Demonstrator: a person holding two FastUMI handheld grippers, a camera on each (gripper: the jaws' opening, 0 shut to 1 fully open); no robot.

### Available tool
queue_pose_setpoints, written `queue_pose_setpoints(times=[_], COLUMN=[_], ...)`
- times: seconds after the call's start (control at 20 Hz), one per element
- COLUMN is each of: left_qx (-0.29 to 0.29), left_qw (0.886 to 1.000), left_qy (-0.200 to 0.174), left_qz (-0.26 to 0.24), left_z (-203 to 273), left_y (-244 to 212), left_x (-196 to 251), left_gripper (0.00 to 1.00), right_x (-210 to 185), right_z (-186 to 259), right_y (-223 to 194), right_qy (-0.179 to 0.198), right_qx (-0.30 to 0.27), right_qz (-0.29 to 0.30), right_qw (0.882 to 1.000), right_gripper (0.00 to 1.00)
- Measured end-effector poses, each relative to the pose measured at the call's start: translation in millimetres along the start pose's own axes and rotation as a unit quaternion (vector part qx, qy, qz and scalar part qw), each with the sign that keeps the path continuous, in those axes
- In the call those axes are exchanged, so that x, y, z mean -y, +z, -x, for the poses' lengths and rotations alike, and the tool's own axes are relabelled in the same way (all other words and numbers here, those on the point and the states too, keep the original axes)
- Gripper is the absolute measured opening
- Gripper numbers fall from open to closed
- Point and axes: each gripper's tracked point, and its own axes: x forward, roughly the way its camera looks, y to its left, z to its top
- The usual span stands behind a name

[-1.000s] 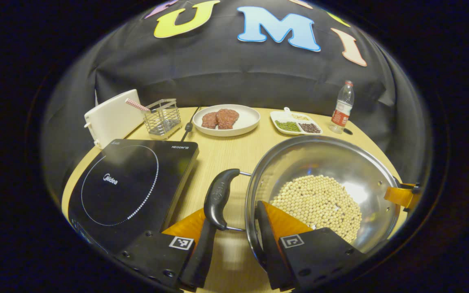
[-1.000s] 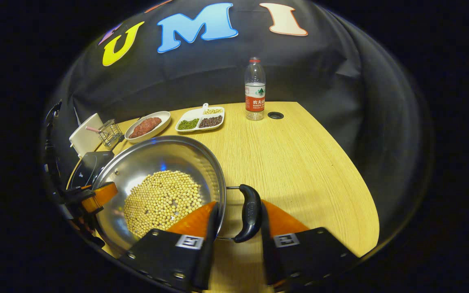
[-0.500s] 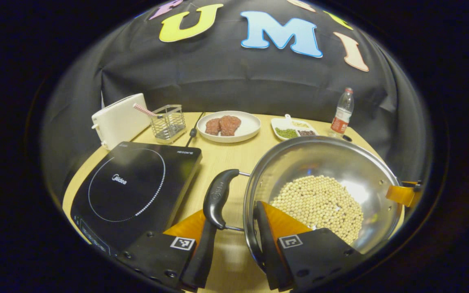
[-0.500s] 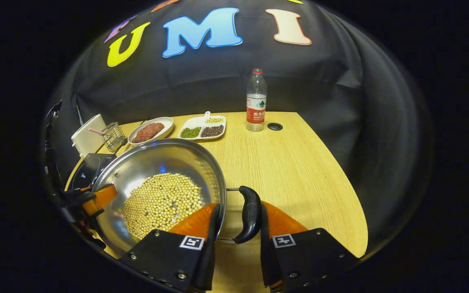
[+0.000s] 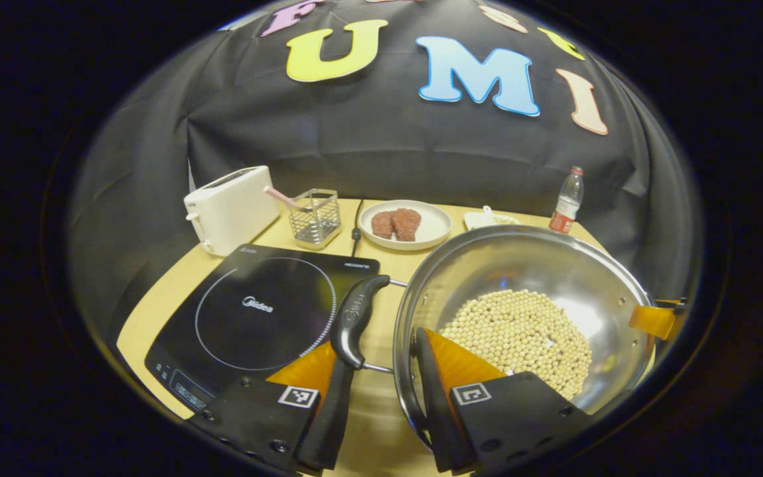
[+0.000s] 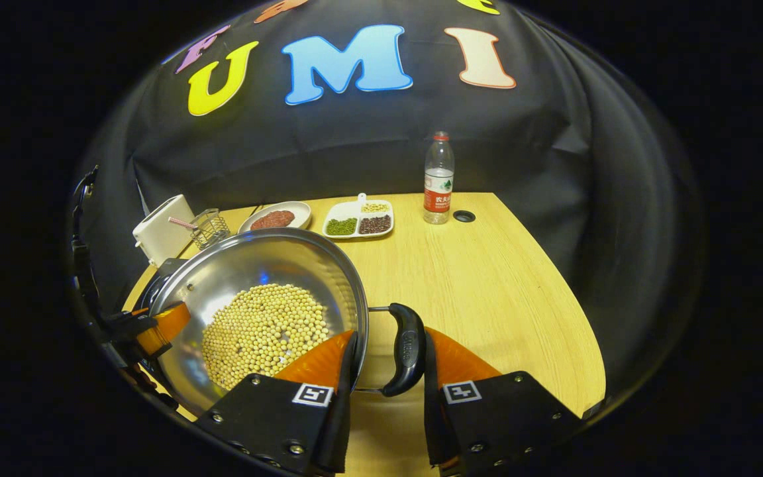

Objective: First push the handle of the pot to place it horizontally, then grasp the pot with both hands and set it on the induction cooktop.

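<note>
Pot (image 5: 520, 278), steel, part-filled with pale beans (image 5: 520, 331), was held up clear of the wooden table (image 6: 487, 278) by both grippers. Left gripper (image 5: 381, 371) was clamped at the pot's near side: one finger lay against the outside of the black side handle (image 5: 355, 318), the other inside the rim, so the handle and the rim sat pinched between them. Right gripper (image 6: 385, 361) gripped the opposite black handle (image 6: 408, 344) in the same way, one finger inside the rim, one outside the handle. Induction cooktop (image 5: 262, 311) lay flat on the table just left of the pot in the left gripper view, its ringed surface bare; the pot was beside it, not over the ring. Behind stood a white toaster (image 5: 232, 209), a wire basket (image 5: 315, 215), a plate of meat (image 5: 405, 225) and a water bottle (image 6: 439, 179).
</note>
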Motion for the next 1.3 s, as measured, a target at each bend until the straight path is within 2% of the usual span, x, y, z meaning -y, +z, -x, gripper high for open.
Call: queue_pose_setpoints(times=[0.15, 0.2, 0.3, 0.45, 1.0, 1.3], left_qx=[0.002, 0.002, -0.004, -0.008, -0.008, -0.017], left_qw=[1.0, 0.999, 0.999, 0.999, 0.999, 0.999], left_qy=[-0.018, -0.037, -0.034, -0.047, -0.039, -0.043], left_qz=[-0.011, -0.01, -0.026, -0.004, -0.02, -0.024], left_z=[5, 8, 1, -8, -35, -74], left_y=[5, 7, 5, 4, 8, 7], left_x=[-26, -27, -53, -90, -228, -244], left_gripper=[0.59, 0.55, 0.46, 0.48, 0.46, 0.49], right_x=[-36, -51, -76, -110, -236, -263], right_z=[10, 13, 16, 19, -3, -26], right_y=[3, 7, 9, 7, 4, -3], right_qy=[-0.006, -0.008, -0.017, -0.019, -0.001, -0.004], right_qx=[0.009, 0.016, 0.027, 0.028, 0.025, 0.018], right_qz=[-0.007, -0.01, -0.011, -0.008, -0.014, -0.016], right_qw=[1.0, 1.0, 0.999, 0.999, 1.0, 1.0], right_gripper=[0.46, 0.46, 0.46, 0.46, 0.46, 0.46])
